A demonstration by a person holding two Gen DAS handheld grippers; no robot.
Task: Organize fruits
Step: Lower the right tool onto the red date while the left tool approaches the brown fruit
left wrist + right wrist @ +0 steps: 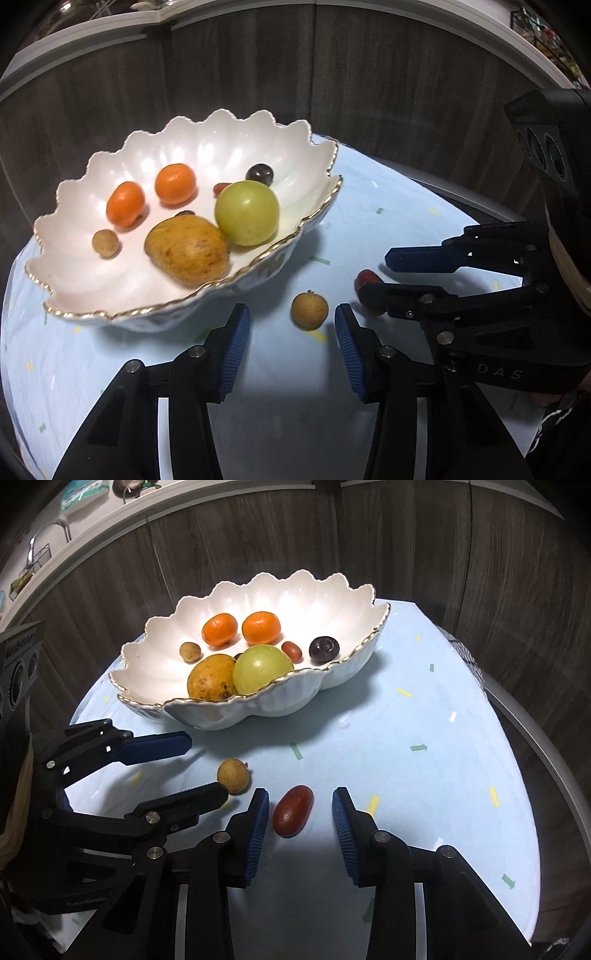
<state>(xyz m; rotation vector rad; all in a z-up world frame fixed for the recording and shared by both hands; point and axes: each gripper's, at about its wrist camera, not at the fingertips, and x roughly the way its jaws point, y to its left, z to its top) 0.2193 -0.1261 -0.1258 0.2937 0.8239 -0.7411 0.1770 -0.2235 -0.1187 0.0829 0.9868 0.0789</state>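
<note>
Step in hand — twin pickup of the last two loose fruits on the blue tablecloth [424, 716].

- Left gripper [291, 325]: jaws apart, straddling the longan [309, 309]; pads not touching it.
- Right gripper [299, 808]: jaws apart around the red jujube [293, 811], left pad just beside it, right pad clear.
- Next move, judged: close each pair onto its fruit, lift, carry to the scalloped white bowl [280, 701].
- Bowl contents: two tangerines, green plum [263, 669], yellow mango [211, 677], dark plum, small longan, second jujube.
- Obstruction: the grippers crowd each other; the bowl's near rim stands between fruit and landing space.
</note>
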